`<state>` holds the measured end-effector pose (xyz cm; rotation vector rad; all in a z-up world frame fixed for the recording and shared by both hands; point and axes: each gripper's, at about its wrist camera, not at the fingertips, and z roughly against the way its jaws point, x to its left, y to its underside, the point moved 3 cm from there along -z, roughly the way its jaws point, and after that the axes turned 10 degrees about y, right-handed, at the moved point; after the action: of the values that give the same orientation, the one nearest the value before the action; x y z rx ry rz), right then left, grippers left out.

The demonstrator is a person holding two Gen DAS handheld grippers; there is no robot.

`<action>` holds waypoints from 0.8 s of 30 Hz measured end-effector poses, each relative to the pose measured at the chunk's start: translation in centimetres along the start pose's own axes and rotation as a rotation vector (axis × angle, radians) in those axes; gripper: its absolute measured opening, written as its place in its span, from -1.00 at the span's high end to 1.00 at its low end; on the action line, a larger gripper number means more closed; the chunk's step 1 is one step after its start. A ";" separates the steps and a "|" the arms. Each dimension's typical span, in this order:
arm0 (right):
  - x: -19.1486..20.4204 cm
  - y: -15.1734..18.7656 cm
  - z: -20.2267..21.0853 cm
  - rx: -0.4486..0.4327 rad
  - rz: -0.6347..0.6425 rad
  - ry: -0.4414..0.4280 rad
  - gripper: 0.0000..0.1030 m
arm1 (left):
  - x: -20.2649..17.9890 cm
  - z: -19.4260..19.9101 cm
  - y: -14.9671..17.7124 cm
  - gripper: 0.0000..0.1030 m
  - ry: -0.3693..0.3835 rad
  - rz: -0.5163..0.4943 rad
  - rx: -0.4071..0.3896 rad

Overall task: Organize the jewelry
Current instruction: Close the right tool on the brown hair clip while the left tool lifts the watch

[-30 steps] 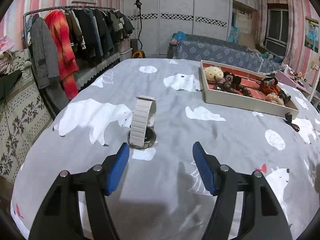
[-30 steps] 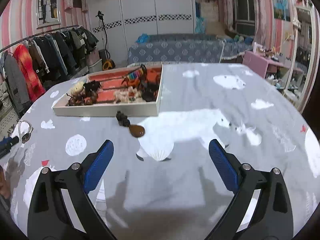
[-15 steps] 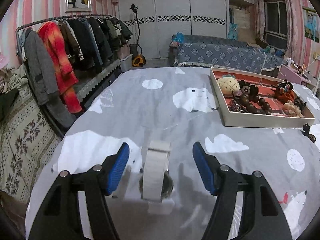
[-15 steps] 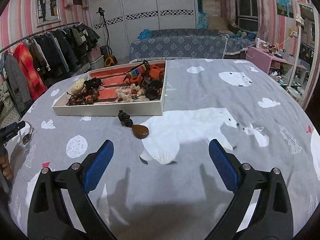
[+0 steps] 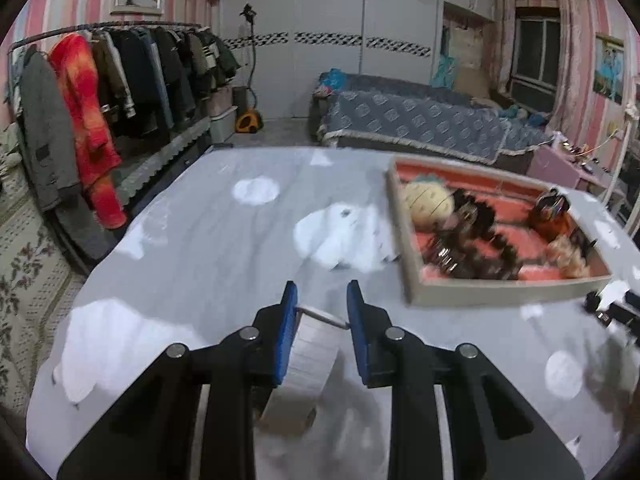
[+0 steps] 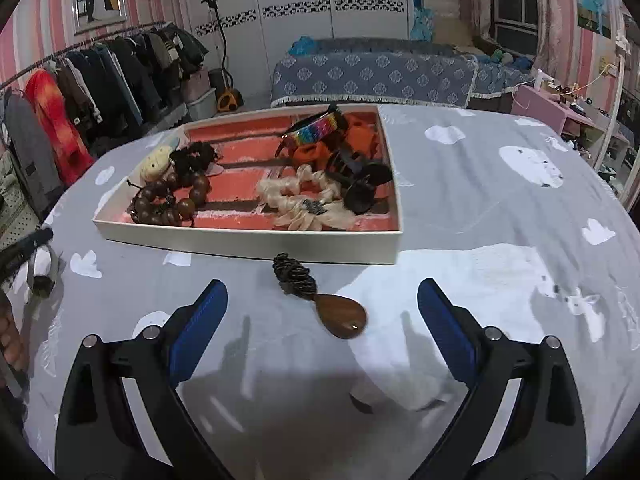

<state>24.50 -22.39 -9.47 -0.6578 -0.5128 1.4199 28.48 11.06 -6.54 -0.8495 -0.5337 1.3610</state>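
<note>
A watch with a white link band stands on edge on the grey bear-print cloth. My left gripper has its jaws closing on it, and both blue pads touch the band's sides. The same watch shows at the far left of the right wrist view. A brown teardrop pendant on a dark knotted cord lies just in front of the white jewelry tray. My right gripper is open, its fingers spread wide on either side of the pendant, not touching it.
The tray, lined in red, holds wooden bead bracelets, a cream scrunchie, a rainbow band and dark hair pieces. A clothes rack stands left of the table, a blue sofa behind it. A person's fingers show at the left edge.
My left gripper moved forward over the watch and its jaws narrowed from wide to touching the band. My right gripper moved closer to the pendant and tray, still wide.
</note>
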 end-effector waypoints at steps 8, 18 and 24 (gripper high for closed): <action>1.6 -0.5 -3.7 0.113 0.067 -0.013 0.19 | -2.1 -1.8 -1.1 0.57 0.045 0.007 -0.009; 0.3 -3.2 1.1 -0.021 0.050 -0.060 0.59 | -3.7 1.8 -3.6 0.80 0.041 -0.031 -0.077; -1.4 -7.0 3.9 -0.102 0.031 -0.086 0.59 | -6.9 4.2 -6.8 0.86 0.061 -0.072 -0.137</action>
<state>26.79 -23.55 -1.80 -0.6906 -0.6482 1.4636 28.35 5.27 2.26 -0.9715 -0.6096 1.2394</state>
